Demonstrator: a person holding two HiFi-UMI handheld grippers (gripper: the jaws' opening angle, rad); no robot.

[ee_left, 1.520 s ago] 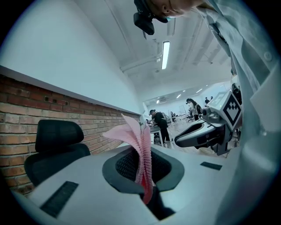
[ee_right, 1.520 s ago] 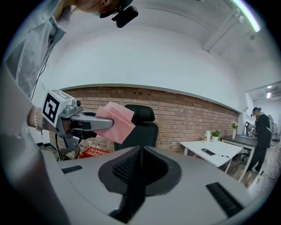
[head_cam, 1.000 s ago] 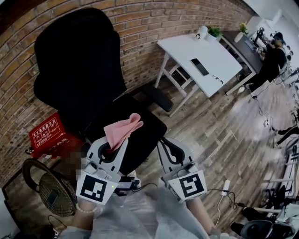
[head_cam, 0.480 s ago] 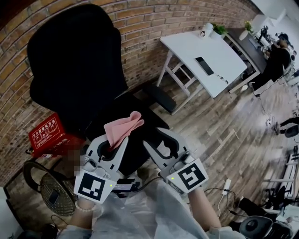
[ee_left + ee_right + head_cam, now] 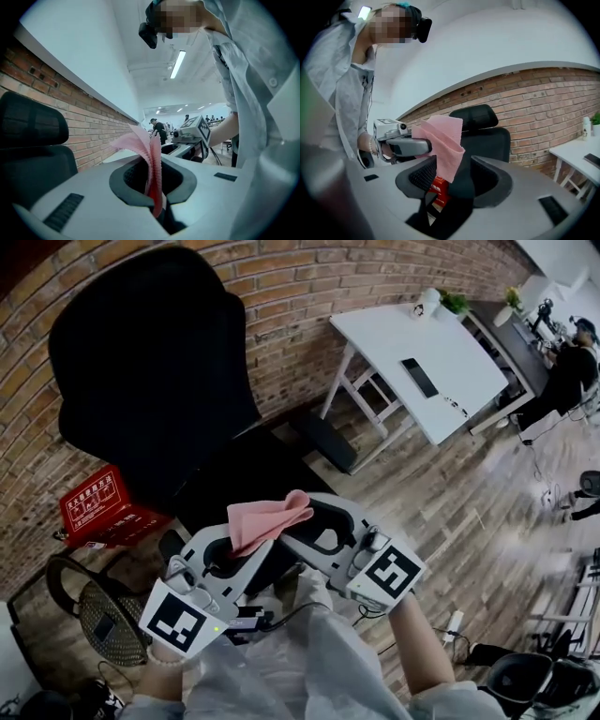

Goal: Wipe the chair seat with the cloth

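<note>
A black office chair stands against the brick wall, its backrest (image 5: pixel 150 362) above its seat (image 5: pixel 248 474). Over the seat's front edge my left gripper (image 5: pixel 246 540) is shut on a pink cloth (image 5: pixel 267 518), whose folded free end points right. In the left gripper view the cloth (image 5: pixel 151 159) rises from between the closed jaws. My right gripper (image 5: pixel 305 524) has come in from the right, and its jaws are opening. The cloth's loose end (image 5: pixel 446 143) hangs in the gap between its pads (image 5: pixel 423 176), and they do not press on it.
A red box (image 5: pixel 94 507) and a woven bag (image 5: pixel 108 624) sit on the floor left of the chair. A white table (image 5: pixel 422 352) with a phone stands to the right. A dark padded stool (image 5: pixel 323 437) lies below the wall. Cables trail over the wooden floor (image 5: pixel 469 512).
My right gripper has swung left toward the cloth and gone from shut to open. The left gripper with the cloth has shifted a little to the right.
</note>
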